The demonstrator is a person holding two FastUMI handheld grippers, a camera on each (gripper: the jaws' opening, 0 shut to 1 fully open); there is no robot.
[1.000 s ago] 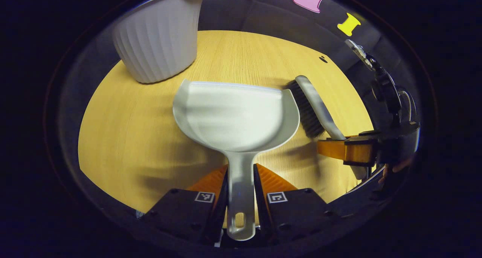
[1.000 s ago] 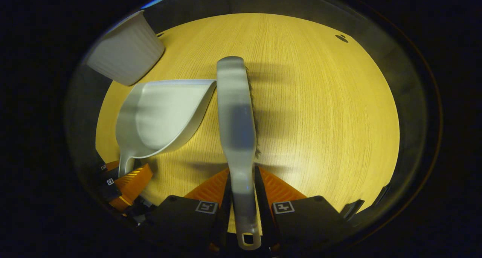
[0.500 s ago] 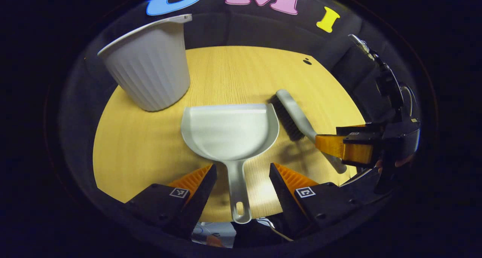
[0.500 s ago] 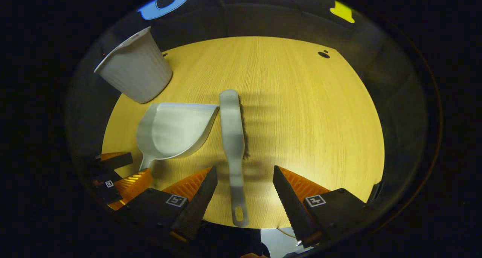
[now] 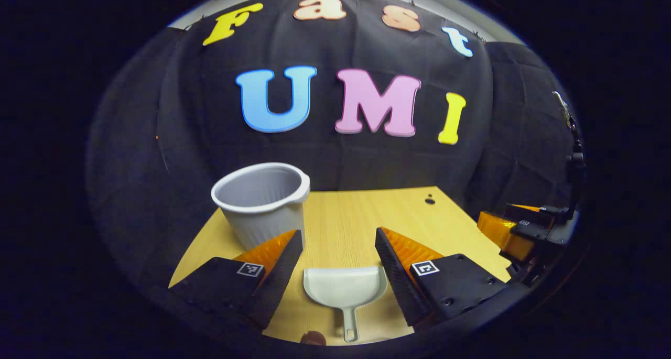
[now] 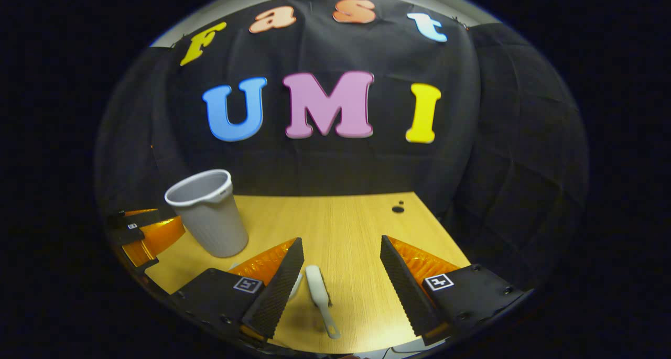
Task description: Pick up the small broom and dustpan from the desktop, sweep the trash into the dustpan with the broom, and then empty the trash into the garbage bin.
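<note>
You see a pale grey dustpan and a light grey broom on the yellow, wood-grained desktop. Your garbage bin is grey-white with vertical ribbing. A small black mark dots the desktop.

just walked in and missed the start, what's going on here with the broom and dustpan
A person holds two grippers above a wooden desktop. The left gripper and the right gripper are both open and holding nothing. The dustpan lies flat on the desktop below the left gripper, and the small broom lies beside it below the right. The garbage bin stands upright at the back left. I see no trash on the desktop.
</note>
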